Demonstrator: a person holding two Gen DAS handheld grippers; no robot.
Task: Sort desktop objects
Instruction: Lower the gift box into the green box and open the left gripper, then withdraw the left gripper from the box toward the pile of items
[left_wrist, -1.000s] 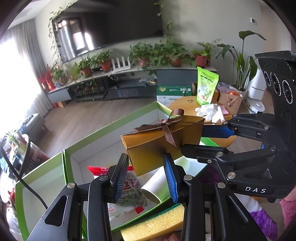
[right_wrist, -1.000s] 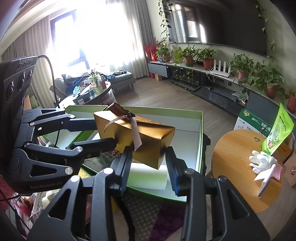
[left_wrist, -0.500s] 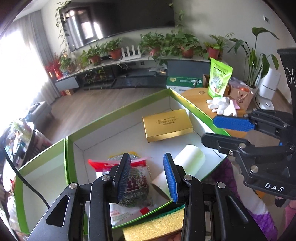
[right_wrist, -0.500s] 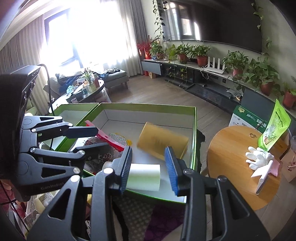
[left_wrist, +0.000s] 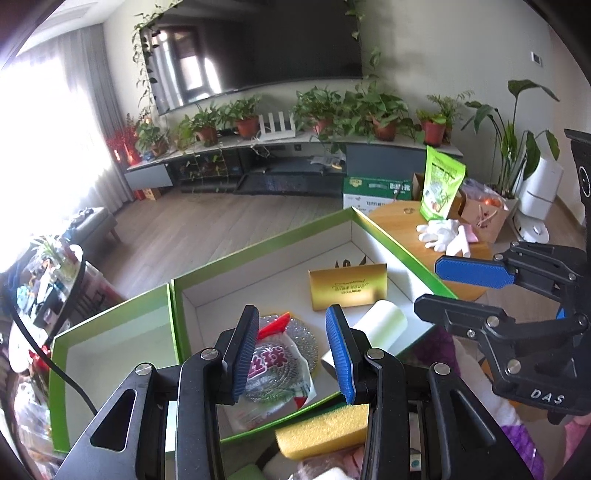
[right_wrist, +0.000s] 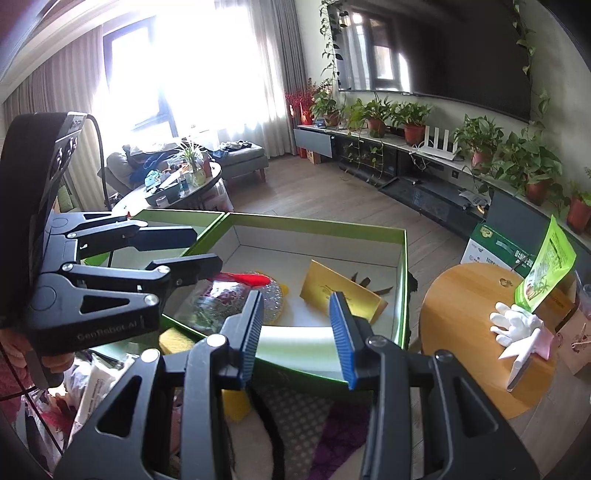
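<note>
Left wrist view: we see our left gripper (left_wrist: 291, 354) nearest the lens, jaws parted with nothing between the pads.
Yellow sponge (left_wrist: 325, 428): just below those fingers, outside the box's near wall.
Green box (left_wrist: 258, 251): we look down into its white interior.
Scourer packet (left_wrist: 273, 365): lies at the near end of the box floor.
White roll (left_wrist: 376, 325): on its side, right of the packet.
Gold gift box (left_wrist: 349, 286): lying flat on the box floor, beyond the roll, apart from both tools.
Right gripper (right_wrist: 297, 339): we hold it parted too, gripping nothing.
Round wooden table (right_wrist: 465, 295): farther right, carrying white gloves (right_wrist: 515, 325) and a green pouch (right_wrist: 546, 275).
</note>
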